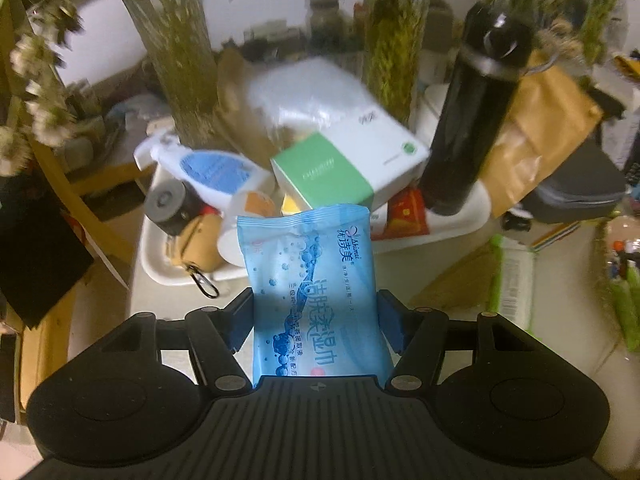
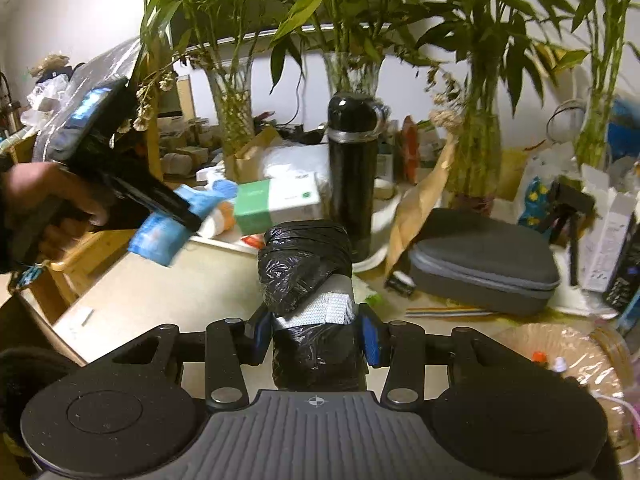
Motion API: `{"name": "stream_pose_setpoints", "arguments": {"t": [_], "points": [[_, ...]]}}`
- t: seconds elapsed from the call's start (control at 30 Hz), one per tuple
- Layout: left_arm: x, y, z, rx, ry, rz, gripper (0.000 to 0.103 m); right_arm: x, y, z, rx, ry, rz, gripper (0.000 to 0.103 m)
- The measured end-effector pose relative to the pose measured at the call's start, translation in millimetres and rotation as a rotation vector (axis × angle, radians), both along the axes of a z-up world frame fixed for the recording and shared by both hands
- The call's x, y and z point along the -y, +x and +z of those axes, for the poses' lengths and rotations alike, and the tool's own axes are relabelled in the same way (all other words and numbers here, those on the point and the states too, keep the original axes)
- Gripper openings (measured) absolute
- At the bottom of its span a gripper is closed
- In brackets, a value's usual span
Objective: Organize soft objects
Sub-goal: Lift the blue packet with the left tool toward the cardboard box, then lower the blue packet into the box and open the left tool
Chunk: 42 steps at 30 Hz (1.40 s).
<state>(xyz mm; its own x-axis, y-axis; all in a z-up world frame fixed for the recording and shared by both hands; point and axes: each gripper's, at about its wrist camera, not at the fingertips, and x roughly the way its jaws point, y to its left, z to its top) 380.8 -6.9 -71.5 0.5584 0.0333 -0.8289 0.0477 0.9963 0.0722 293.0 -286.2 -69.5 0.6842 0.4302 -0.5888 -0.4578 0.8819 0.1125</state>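
My left gripper (image 1: 316,304) holds a blue pack of wet wipes (image 1: 312,264) upright, its blue pads pressing on both long sides of the pack. The pack hangs above the near rim of a white tray (image 1: 160,268). In the right wrist view a hand at the left carries the left gripper (image 2: 188,208) with the blue pack (image 2: 160,240) above the table edge. My right gripper (image 2: 316,332) is shut on a roll of black plastic bags (image 2: 304,256) with a white band around its middle, held over the beige table.
The tray holds a white spray bottle (image 1: 216,168), a green-and-white box (image 1: 320,176), a tall black flask (image 1: 468,120) and small items. Glass vases with bamboo (image 2: 352,72) stand behind. A grey zip case (image 2: 480,264) and brown paper bag (image 2: 424,204) lie to the right.
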Motion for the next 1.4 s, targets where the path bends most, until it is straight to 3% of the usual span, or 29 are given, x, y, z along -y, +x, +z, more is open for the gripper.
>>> {"name": "stream_pose_setpoints", "arguments": {"t": [0.23, 0.57, 0.83, 1.4], "points": [[-9, -43, 42, 0.097, -0.033, -0.039, 0.063, 14, -17, 22, 0.019, 0.056, -0.038, 0.047], [-8, -114, 98, 0.191, -0.057, -0.11, 0.063, 10, -58, 71, 0.051, 0.073, 0.013, 0.047], [-2, -167, 116, 0.221, -0.075, -0.173, 0.063, -5, -92, 96, 0.084, 0.028, 0.075, 0.047], [-12, -244, 114, 0.216, -0.157, -0.197, 0.063, -22, -152, 104, 0.115, 0.003, 0.164, 0.047]]}}
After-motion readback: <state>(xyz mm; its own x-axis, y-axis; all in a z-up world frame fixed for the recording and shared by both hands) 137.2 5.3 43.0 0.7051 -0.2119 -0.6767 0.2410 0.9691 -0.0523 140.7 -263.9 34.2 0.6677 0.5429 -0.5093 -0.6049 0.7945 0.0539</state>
